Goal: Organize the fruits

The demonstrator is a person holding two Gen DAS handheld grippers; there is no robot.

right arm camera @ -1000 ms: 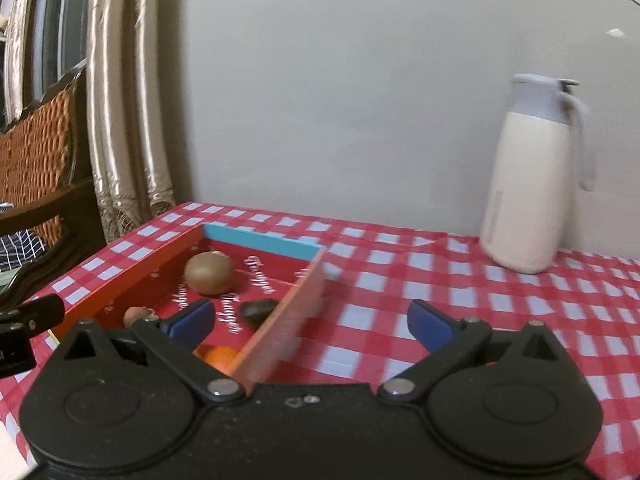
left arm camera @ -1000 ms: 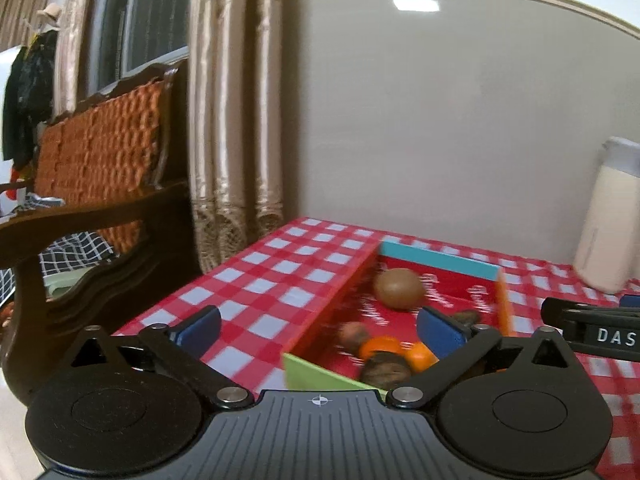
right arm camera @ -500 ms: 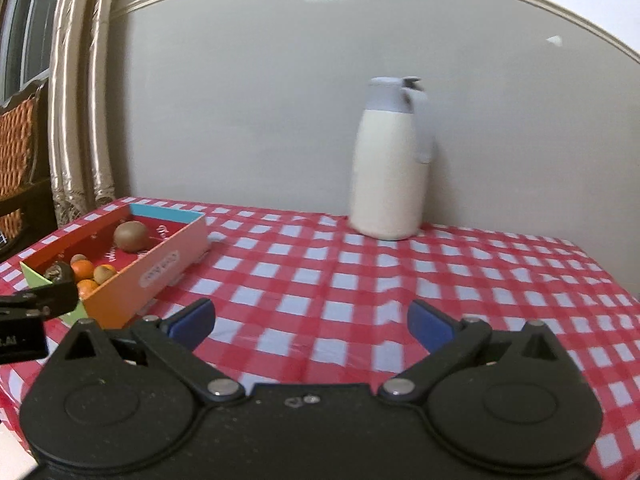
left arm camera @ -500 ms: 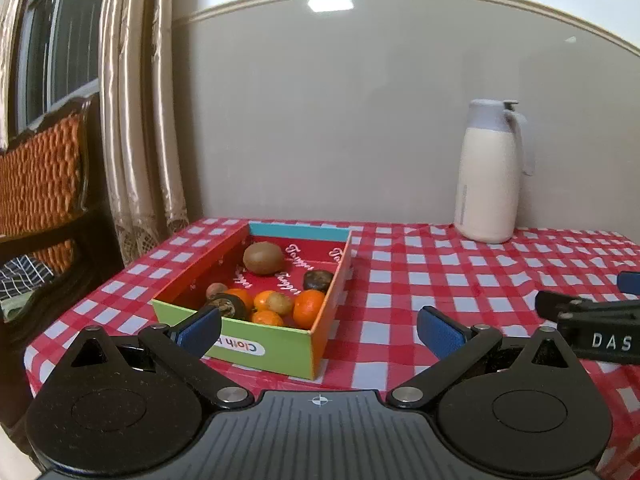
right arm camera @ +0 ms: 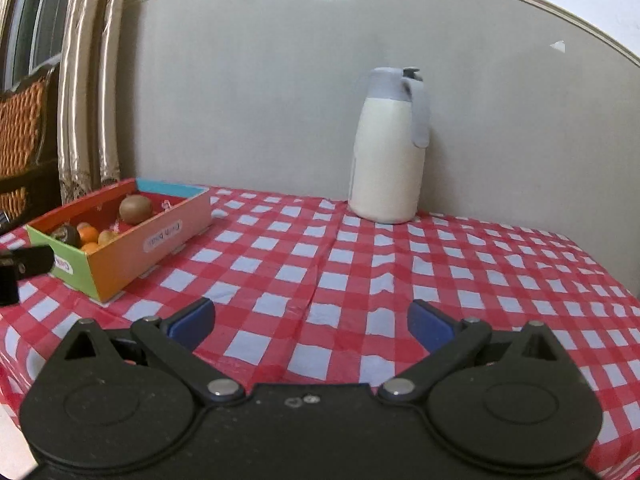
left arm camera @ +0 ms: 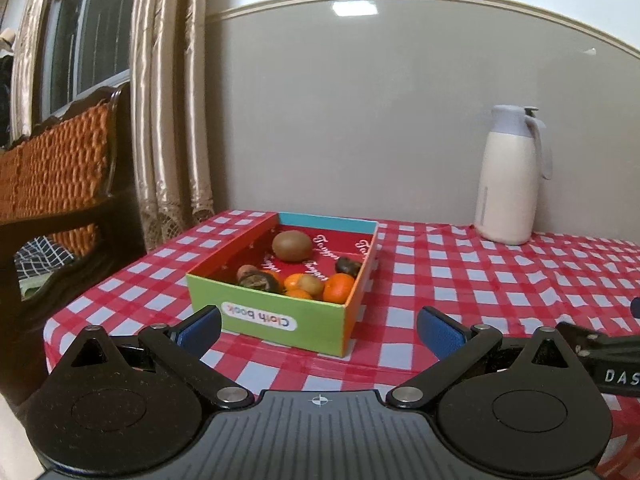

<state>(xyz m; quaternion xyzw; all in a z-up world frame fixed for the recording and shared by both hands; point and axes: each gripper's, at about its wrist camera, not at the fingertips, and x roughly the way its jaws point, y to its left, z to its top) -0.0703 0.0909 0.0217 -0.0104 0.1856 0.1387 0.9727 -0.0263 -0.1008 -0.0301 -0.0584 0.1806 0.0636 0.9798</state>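
Fruits, small orange and brown ones (left arm camera: 298, 276), lie in a colourful cardboard box (left arm camera: 280, 316) on the red-checked desk (right arm camera: 360, 280). I see my left tool (left arm camera: 318, 326) and right tool (right arm camera: 310, 322) both spread apart, holding nothing.

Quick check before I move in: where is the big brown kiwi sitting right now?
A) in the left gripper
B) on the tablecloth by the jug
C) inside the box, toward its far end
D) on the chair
C: the kiwi lies inside the box, near its blue far wall, with both grippers open and empty.

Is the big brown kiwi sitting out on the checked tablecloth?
No, the brown kiwi lies inside the colourful cardboard box, near its blue far wall.
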